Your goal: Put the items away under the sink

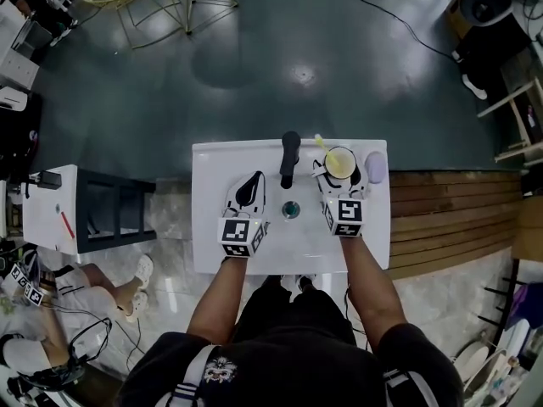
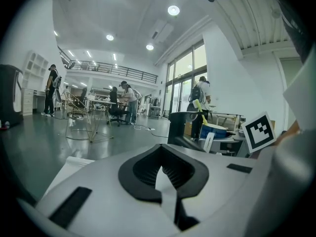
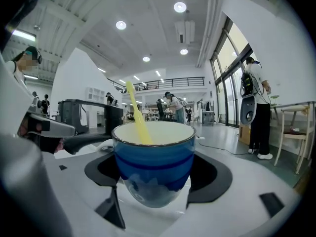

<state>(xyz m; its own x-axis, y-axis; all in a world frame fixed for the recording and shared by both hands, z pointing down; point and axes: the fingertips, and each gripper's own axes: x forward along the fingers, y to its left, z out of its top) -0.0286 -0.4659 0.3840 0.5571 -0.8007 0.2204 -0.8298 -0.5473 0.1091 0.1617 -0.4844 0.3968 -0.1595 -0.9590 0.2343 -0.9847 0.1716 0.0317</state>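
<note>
The white sink top (image 1: 212, 253) spreads out in front of me, with the black faucet (image 1: 290, 155) at the middle of its far edge and the drain (image 1: 291, 209) just nearer to me. My left gripper (image 1: 252, 185) sits left of the faucet over the basin. Its jaws are together at the tips and there is nothing between them (image 2: 160, 167). My right gripper (image 1: 339, 175) is on the other side of the faucet, its jaws spread wide and clamped on the sides of the blue cup (image 1: 340, 163). The cup (image 3: 153, 167) stands upright, mouth up, over the far right part of the sink top, just beside a small lilac thing (image 1: 376, 167) at the right edge. I cannot tell whether its base touches the top. A yellow stick (image 3: 137, 113) stands in the cup, its long axis steep, and its upper end leans out over the rim toward the faucet (image 1: 319, 141).
</note>
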